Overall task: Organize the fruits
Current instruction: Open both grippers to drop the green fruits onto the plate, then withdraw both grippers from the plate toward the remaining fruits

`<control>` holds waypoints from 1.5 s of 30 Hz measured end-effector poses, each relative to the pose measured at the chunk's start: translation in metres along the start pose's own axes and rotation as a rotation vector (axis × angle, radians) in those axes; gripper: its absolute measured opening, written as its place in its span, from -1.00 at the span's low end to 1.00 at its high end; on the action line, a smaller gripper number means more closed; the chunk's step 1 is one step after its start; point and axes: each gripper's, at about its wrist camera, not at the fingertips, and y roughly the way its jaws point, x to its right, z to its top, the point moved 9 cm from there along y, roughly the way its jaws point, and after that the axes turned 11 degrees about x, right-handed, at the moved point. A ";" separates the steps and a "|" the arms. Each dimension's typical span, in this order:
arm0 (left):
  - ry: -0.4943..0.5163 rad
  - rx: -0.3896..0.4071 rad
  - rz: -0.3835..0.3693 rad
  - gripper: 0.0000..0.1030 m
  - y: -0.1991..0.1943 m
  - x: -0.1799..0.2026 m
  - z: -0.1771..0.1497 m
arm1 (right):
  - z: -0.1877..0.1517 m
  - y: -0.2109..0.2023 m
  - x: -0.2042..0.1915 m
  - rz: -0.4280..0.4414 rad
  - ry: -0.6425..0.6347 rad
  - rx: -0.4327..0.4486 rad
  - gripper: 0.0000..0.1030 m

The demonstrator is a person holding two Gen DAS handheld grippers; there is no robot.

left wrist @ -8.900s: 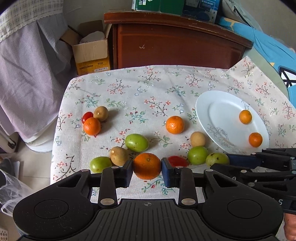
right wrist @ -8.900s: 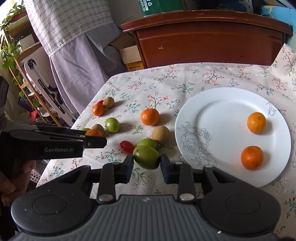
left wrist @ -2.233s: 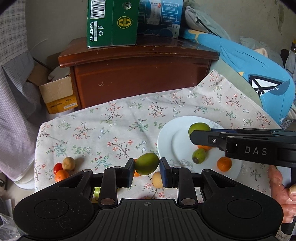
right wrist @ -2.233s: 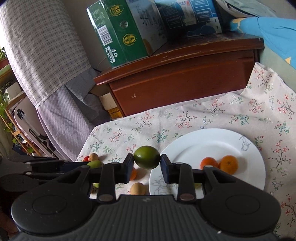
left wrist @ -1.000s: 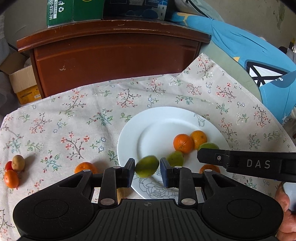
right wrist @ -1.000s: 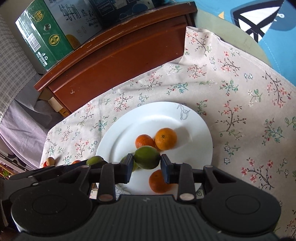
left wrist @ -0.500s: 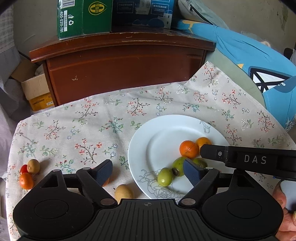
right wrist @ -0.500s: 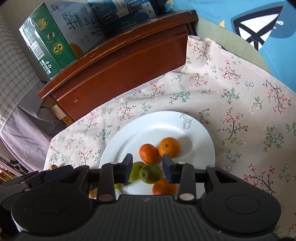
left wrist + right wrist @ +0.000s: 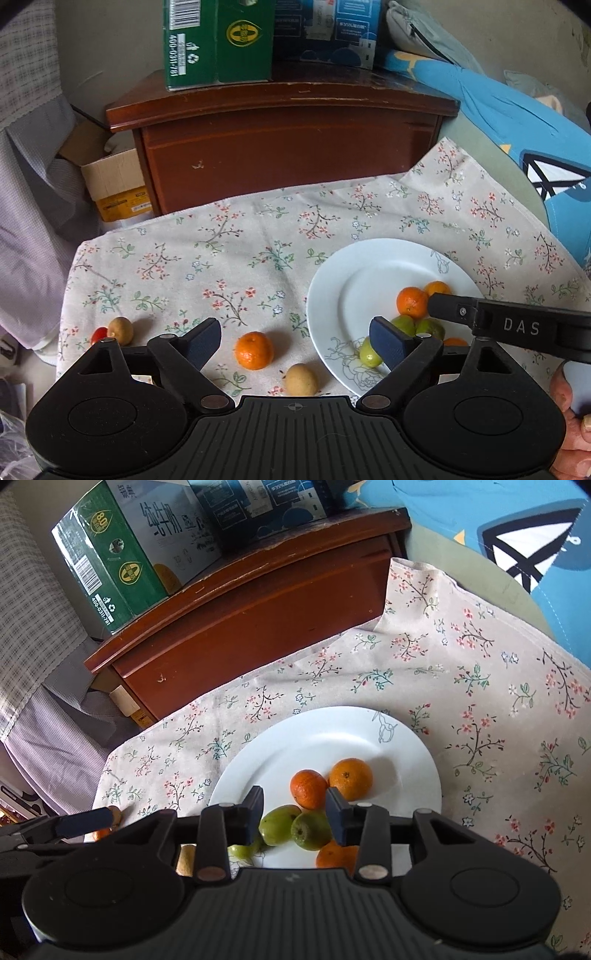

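Both tools are empty: the left tool [image 9: 295, 341] gapes wide above the desk [image 9: 236, 254], the right tool [image 9: 294, 814] stands narrower over the plate [image 9: 406, 746]. Three green fruits [image 9: 310, 829] crowd its near rim; a nudge could roll one off, and the orange [image 9: 254, 350] remains outside

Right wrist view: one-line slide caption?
Open right claw above white plate holding three oranges and three green fruits, on floral tablecloth.
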 end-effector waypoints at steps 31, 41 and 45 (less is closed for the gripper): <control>-0.178 -0.020 0.171 0.74 -0.023 -0.124 -0.019 | -0.073 0.001 -0.107 0.329 -0.276 -0.138 -0.23; -0.096 -0.063 0.125 0.71 -0.015 -0.125 -0.046 | -0.098 0.011 -0.117 0.355 -0.335 -0.179 -0.23; -0.086 -0.098 0.096 0.66 -0.014 -0.125 -0.057 | -0.105 0.016 -0.118 0.361 -0.348 -0.191 -0.23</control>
